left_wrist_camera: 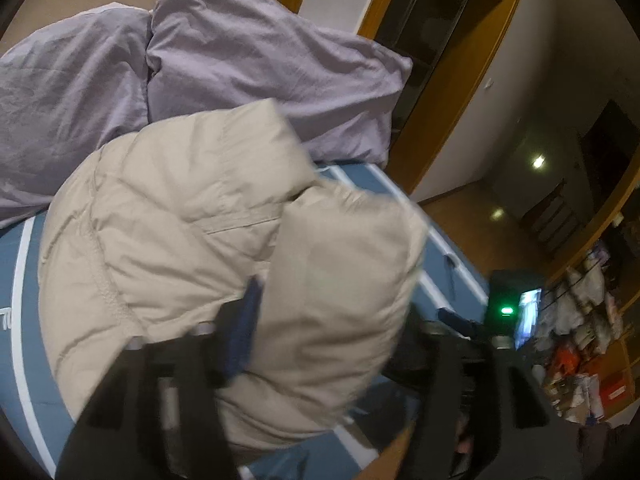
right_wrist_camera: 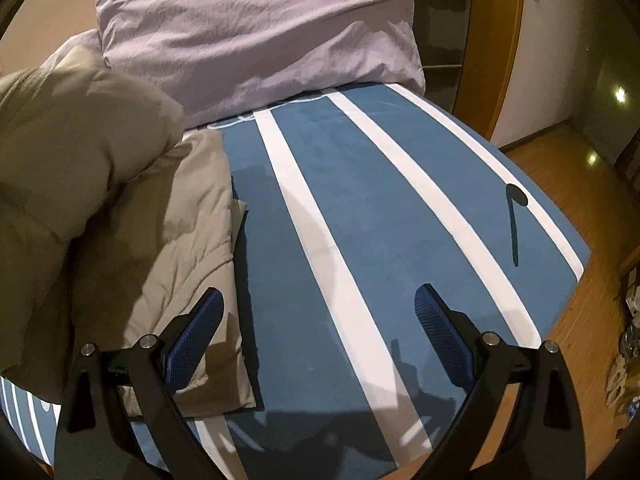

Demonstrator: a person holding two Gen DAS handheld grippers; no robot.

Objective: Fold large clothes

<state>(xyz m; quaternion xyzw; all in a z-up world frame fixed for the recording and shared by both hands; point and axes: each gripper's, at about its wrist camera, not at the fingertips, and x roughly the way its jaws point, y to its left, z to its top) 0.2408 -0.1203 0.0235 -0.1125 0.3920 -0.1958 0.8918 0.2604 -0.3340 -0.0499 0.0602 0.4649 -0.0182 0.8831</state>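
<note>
A beige puffer jacket (left_wrist_camera: 180, 220) lies bunched on a blue bed cover with white stripes (left_wrist_camera: 24, 300). A thick fold of it bulges between the fingers of my left gripper (left_wrist_camera: 348, 316). The jaws stand wide; the left blue pad (left_wrist_camera: 244, 328) is against the fabric and the right finger (left_wrist_camera: 452, 320) is apart from it. In the right wrist view the jacket (right_wrist_camera: 192, 240) lies flat at the left with a raised bulge above it. My right gripper (right_wrist_camera: 320, 332) is open over the cover (right_wrist_camera: 320, 160), with nothing between its fingers. Its left pad (right_wrist_camera: 196, 336) hangs over the jacket's edge.
Two lilac pillows (left_wrist_camera: 260, 60) (right_wrist_camera: 260, 32) rest at the head of the bed. Beyond the bed's right edge is a wooden floor (right_wrist_camera: 580, 320). A wooden door frame (left_wrist_camera: 460, 80) stands behind, and bags and clutter (left_wrist_camera: 580, 340) sit by the wall.
</note>
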